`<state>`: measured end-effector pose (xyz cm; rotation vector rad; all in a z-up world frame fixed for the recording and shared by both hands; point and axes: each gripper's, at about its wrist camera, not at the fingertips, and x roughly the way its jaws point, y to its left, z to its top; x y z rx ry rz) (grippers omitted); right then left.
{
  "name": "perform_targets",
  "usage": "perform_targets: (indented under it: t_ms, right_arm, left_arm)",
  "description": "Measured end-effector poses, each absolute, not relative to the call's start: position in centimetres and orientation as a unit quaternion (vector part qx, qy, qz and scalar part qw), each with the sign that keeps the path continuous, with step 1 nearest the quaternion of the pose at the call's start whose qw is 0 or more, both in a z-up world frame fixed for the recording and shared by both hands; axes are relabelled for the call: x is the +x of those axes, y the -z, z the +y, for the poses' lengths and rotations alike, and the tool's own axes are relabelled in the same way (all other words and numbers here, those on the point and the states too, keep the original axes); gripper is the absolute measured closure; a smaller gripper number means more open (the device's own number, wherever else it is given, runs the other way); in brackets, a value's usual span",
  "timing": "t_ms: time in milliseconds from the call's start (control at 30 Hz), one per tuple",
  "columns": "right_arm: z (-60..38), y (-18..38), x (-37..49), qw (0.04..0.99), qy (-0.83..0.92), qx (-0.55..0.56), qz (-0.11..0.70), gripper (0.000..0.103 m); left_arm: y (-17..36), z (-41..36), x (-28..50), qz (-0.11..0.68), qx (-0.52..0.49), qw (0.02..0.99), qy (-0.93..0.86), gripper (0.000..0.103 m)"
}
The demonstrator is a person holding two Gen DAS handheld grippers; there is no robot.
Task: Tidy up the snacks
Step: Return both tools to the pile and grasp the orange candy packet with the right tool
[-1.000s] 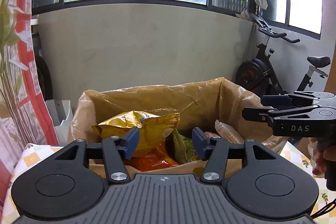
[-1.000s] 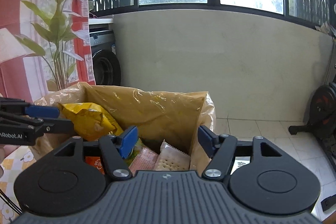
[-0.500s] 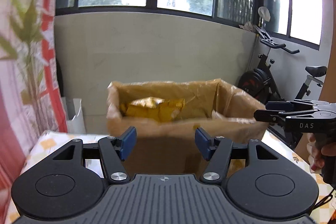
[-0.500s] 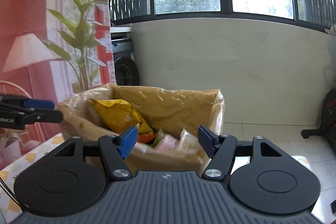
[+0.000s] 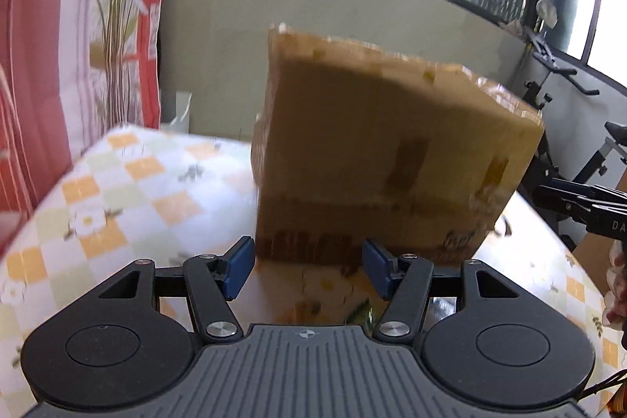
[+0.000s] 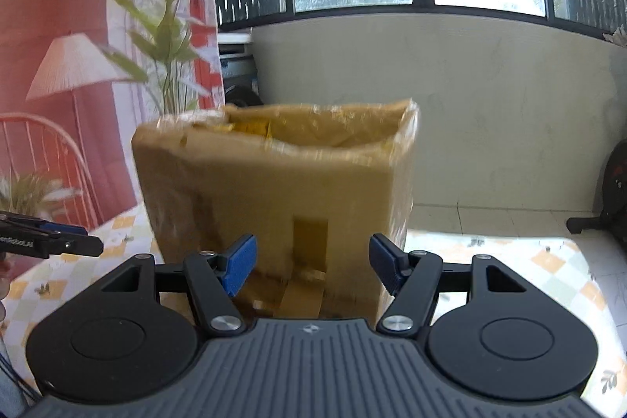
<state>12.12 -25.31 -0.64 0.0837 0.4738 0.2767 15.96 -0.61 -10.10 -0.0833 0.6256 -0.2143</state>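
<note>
1. Left wrist view: left gripper [image 5: 305, 271] released — blue pads apart, nothing between them. The cardboard box [image 5: 384, 159] stands just ahead of the fingertips on the checked tablecloth [image 5: 129, 183], blurred.
2. The right gripper's tip shows at the far right of this view, beside the box.
3. Right wrist view: right gripper [image 6: 311, 267] also released, jaws empty — box directly ahead, its open top showing a yellow snack bag [image 6: 250, 126] inside.
4. Exercise bike [image 5: 580, 151] beyond the box, to the right.
</note>
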Motion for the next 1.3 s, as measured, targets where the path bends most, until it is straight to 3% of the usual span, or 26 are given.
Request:
perform_targets:
  t_ms: [300, 767, 867, 933, 1300]
  right_arm:
    - [-23.2, 5.3, 12.4, 0.944, -0.154, 0.037, 0.290, 0.036]
    - [-18.4, 10.5, 20.3, 0.889, -0.181, 0.094, 0.409, 0.037]
    - [-17.7, 11.1, 21.1, 0.883, -0.178, 0.087, 0.426, 0.048]
    - [-17.7, 11.1, 21.1, 0.885, -0.171, 0.084, 0.424, 0.062]
    - [-20.8, 9.2, 15.9, 0.918, -0.190, 0.083, 0.338, 0.066]
  left_arm:
    - [12.7, -1.1, 15.4, 0.339, -0.041, 0.934, 0.107, 0.043]
    - [13.9, -0.3, 15.0, 0.353, -0.057, 0.931, 0.080, 0.045]
    - [14.4, -0.4, 15.1, 0.359, -0.058, 0.928, 0.081, 0.046]
    - [14.6, -0.3, 15.0, 0.363, -0.060, 0.926, 0.082, 0.047]
    - [15.8, -0.6, 15.5, 0.382, -0.062, 0.918, 0.081, 0.048]
